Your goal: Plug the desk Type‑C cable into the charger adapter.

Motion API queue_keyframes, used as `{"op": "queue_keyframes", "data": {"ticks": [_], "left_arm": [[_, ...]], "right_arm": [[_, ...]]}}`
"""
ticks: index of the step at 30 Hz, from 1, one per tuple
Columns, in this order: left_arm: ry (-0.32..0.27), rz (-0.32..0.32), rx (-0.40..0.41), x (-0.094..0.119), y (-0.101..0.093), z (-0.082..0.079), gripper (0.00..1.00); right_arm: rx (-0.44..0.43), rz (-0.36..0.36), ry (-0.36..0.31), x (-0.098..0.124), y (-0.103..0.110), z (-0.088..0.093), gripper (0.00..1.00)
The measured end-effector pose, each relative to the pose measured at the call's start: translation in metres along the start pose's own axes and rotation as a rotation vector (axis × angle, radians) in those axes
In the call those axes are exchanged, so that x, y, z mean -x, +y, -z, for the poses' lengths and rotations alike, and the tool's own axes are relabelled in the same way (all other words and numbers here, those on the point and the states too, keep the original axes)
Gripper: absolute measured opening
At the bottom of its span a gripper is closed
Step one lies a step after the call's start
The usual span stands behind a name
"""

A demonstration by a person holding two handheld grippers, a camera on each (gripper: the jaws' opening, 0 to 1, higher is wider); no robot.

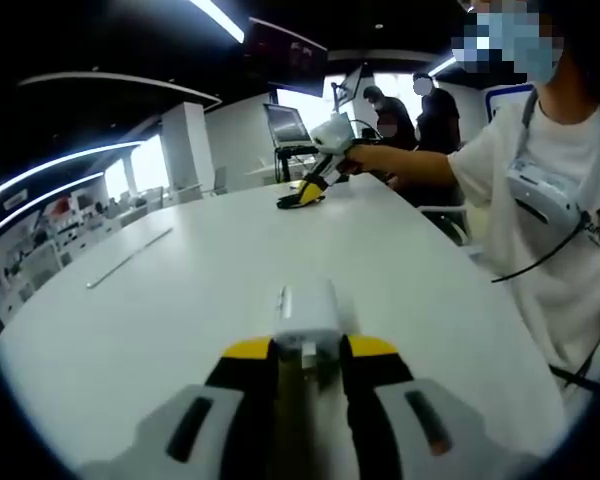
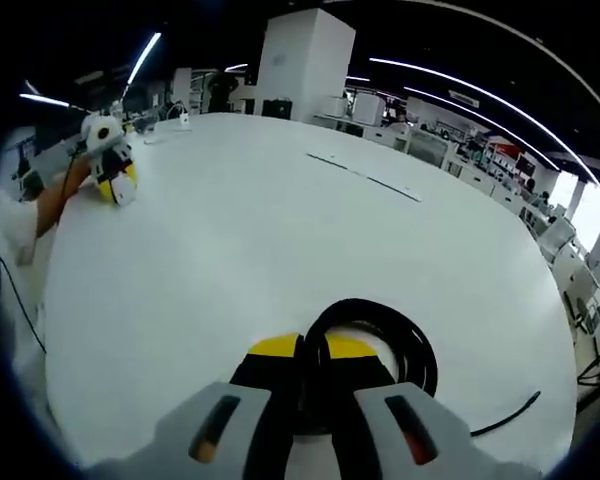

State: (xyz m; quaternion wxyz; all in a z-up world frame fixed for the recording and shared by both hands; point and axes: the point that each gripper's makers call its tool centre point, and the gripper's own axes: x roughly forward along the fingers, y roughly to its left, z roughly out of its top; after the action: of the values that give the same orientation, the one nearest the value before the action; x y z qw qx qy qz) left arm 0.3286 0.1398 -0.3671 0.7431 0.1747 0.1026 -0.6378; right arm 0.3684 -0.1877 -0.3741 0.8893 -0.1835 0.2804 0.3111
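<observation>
left tool (image 1: pixel 306 352) clamped on adapter (image 1: pixel 307 310), long axis pointing ahead over desk (image 1: pixel 180 300); right tool (image 2: pixel 313 352) pinching coiled cable (image 2: pixel 412 345), well apart across desk.

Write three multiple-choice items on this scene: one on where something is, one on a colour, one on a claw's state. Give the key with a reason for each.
1. Where is the white charger adapter?
A. between the left claw's jaws
B. at the table's far edge
C. in the person's bare hand

2. What colour is the coiled cable?
A. white
B. black
C. red

3. What is the right claw doing?
A. hanging open above the table
B. shut on the cable
C. shut on the adapter

Key: 1 A, the left gripper view shows the adapter gripped between the yellow-tipped jaws. 2 B, the right gripper view shows a black loop against the white table. 3 B, the jaws stand close together with the cable's loop rising from between them.
</observation>
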Motion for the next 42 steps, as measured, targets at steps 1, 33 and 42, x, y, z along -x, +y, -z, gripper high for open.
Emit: {"op": "queue_keyframes", "data": {"ticks": [1,33,42], "left_arm": [[0.0,0.0,0.0,0.0,0.0,0.0,0.25],[0.0,-0.002,0.001,0.0,0.001,0.0,0.25],[-0.002,-0.002,0.002,0.0,0.001,0.0,0.25]], "right_arm": [[0.014,-0.01,0.003,0.0,0.002,0.0,0.06],[0.205,-0.295,-0.042,0.014,0.032,0.006,0.07],[0.224,-0.36,-0.044,0.016,0.032,0.009,0.07]]}}
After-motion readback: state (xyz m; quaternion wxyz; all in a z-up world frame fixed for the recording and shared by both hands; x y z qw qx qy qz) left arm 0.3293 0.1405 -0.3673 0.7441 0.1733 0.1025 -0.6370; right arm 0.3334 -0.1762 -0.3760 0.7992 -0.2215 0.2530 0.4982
